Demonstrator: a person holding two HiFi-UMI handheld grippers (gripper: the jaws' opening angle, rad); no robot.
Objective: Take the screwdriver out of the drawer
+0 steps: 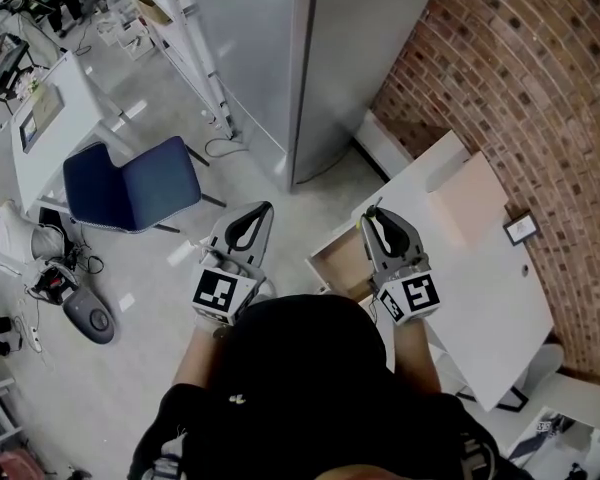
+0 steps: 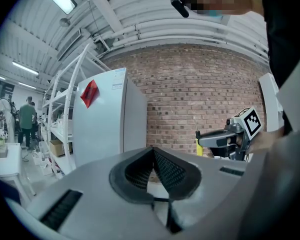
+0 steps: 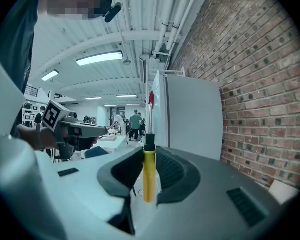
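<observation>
screwdriver [image 3: 149,181] out, clamped upright in right gripper [image 3: 150,155]; open drawer [image 1: 342,260] at its 7 o'clock; left gripper [image 2: 153,156] jaws together, empty; task looks done.

The person's dark-haired head [image 1: 305,358] covers both wrists and the near end of the open wooden drawer [image 1: 342,263], whose inside is further screened by the right gripper [image 1: 378,218]. From above, the yellow-handled screwdriver [image 3: 149,176] is too small to make out (only the right gripper view shows it well), and there the dark pads [image 3: 172,171] hide the handle's sides. The distant people [image 3: 136,124] are too small for detail.
</observation>
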